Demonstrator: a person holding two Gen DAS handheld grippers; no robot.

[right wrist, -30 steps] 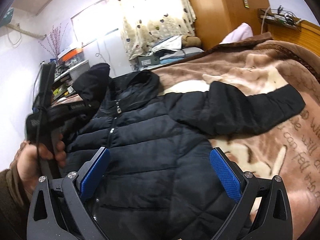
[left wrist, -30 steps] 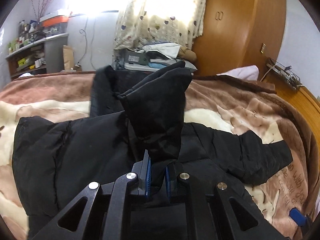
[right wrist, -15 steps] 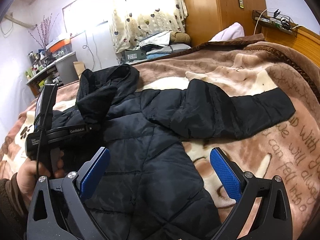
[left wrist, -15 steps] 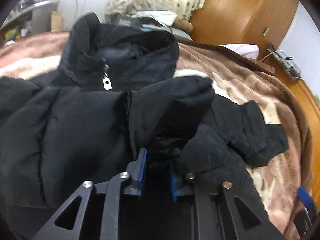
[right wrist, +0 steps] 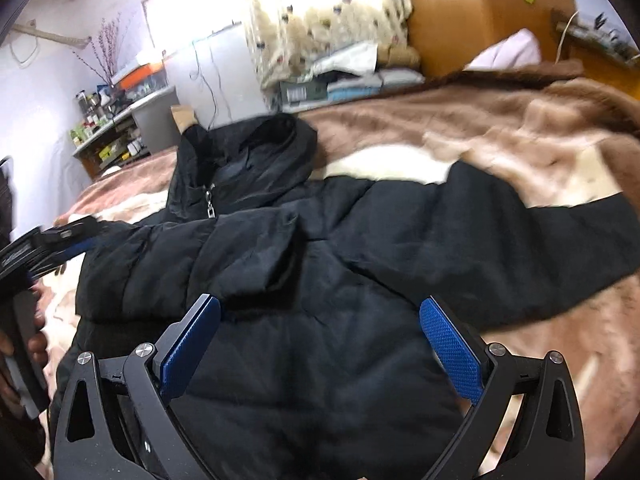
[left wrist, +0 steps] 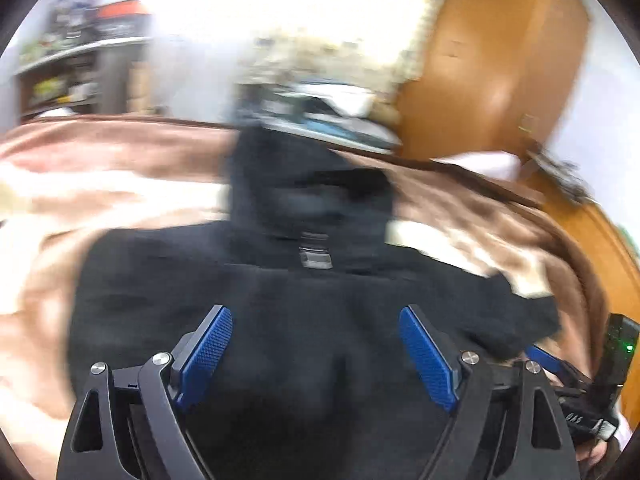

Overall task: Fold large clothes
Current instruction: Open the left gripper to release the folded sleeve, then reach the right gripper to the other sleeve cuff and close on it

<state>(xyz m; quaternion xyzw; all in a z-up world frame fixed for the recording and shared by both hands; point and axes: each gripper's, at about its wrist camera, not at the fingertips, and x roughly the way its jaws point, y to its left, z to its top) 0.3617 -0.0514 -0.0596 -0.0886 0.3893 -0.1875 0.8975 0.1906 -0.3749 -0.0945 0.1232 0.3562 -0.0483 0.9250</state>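
Observation:
A black hooded puffer jacket (right wrist: 320, 320) lies front up on the bed, hood (right wrist: 256, 160) at the far end. Its left sleeve (right wrist: 208, 256) lies folded across the chest; its right sleeve (right wrist: 540, 248) stretches out to the right. My right gripper (right wrist: 320, 344) is open and empty above the jacket's lower body. My left gripper (left wrist: 316, 344) is open and empty above the jacket (left wrist: 312, 320); that view is blurred. The left gripper also shows at the left edge of the right wrist view (right wrist: 52, 240).
The bed is covered by a brown and cream blanket (right wrist: 500, 132). A wooden wardrobe (right wrist: 472, 12) and a pile of clothes (right wrist: 352, 72) stand beyond the bed. A shelf (right wrist: 116, 124) with small items is at the far left. A white pillow (right wrist: 508, 52) lies at the head.
My left gripper has let go of the left sleeve, which now lies across the chest, and has opened and pulled back. My right gripper has stayed open.

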